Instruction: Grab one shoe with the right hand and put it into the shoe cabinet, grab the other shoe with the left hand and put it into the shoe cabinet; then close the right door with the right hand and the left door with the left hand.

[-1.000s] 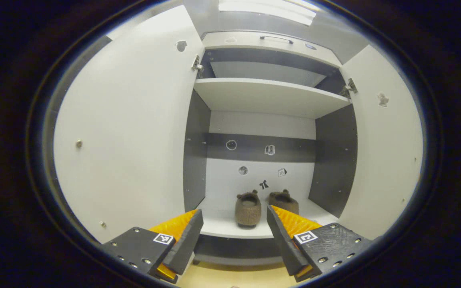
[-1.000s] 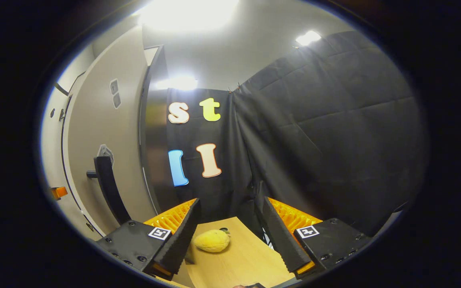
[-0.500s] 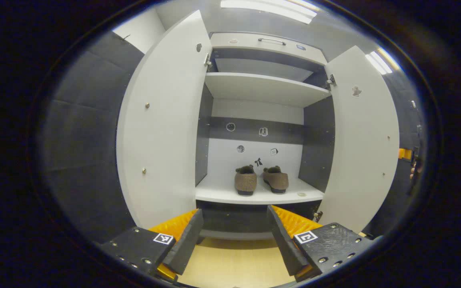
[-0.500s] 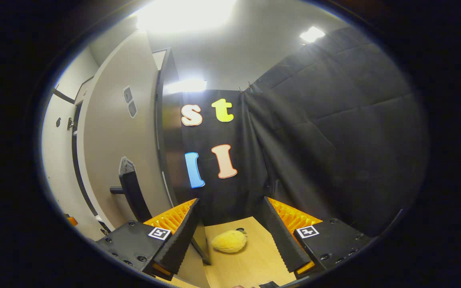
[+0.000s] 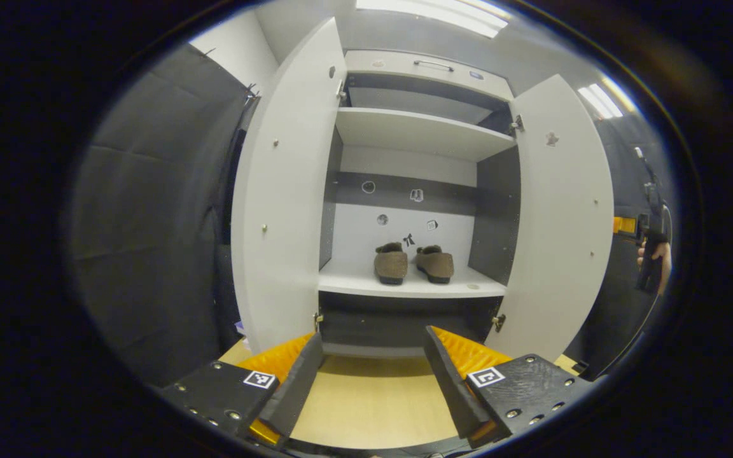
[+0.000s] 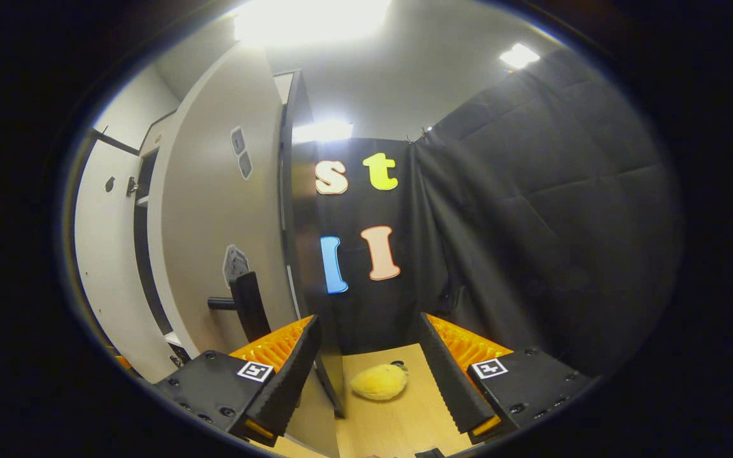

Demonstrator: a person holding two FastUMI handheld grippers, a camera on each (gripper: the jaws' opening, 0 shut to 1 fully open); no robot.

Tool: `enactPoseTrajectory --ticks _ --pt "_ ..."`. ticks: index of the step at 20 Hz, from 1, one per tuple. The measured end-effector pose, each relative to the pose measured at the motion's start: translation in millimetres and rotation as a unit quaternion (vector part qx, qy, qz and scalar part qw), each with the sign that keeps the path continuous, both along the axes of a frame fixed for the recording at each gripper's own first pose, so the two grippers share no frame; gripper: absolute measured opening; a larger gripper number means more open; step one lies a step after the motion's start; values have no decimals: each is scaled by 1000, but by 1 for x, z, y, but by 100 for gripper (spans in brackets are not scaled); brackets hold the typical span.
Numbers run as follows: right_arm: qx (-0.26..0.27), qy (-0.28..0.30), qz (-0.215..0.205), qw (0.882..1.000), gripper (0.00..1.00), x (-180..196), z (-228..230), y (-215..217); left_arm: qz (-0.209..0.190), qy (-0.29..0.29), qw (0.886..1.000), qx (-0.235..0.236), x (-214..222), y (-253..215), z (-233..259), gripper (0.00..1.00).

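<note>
Two brown shoes, one on the left (image 5: 391, 264) and one on the right (image 5: 435, 263), stand side by side on the lower shelf (image 5: 411, 287) of the white shoe cabinet. Its left door (image 5: 284, 197) and right door (image 5: 560, 210) both stand wide open. My left gripper (image 5: 369, 375) is open and empty, well back from the cabinet over the wooden floor. My right gripper (image 6: 366, 375) is open and empty too, beside the outer face of the right door (image 6: 214, 210), near its dark handle (image 6: 249, 305). In the left gripper view, the right gripper (image 5: 649, 245) and a hand show past the right door.
A yellow plush toy (image 6: 379, 381) lies on the wooden floor ahead of the right gripper. Black cloth walls close in on both sides. An upper shelf (image 5: 420, 130) and a top drawer with a handle (image 5: 433, 63) sit above the shoes.
My left gripper has drawn back from the cabinet, so both doors now show whole. The right gripper has shifted so the door handle sits closer to its left finger.
</note>
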State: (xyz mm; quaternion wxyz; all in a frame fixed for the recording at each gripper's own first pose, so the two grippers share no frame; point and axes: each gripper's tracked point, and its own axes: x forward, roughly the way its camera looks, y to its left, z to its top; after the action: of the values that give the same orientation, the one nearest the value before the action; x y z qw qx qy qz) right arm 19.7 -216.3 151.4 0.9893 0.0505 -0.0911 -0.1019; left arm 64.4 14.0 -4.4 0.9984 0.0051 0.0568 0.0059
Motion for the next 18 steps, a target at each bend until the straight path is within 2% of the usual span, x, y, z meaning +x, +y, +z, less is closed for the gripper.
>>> enactPoseTrajectory --ticks 5,18 --pt "-22 5 2 1000 97 -1 3 21 8 1 1000 2 -12 20 0 93" --pt "-26 1 110 994 97 34 -2 138 42 23 999 -10 -42 41 -17 93"
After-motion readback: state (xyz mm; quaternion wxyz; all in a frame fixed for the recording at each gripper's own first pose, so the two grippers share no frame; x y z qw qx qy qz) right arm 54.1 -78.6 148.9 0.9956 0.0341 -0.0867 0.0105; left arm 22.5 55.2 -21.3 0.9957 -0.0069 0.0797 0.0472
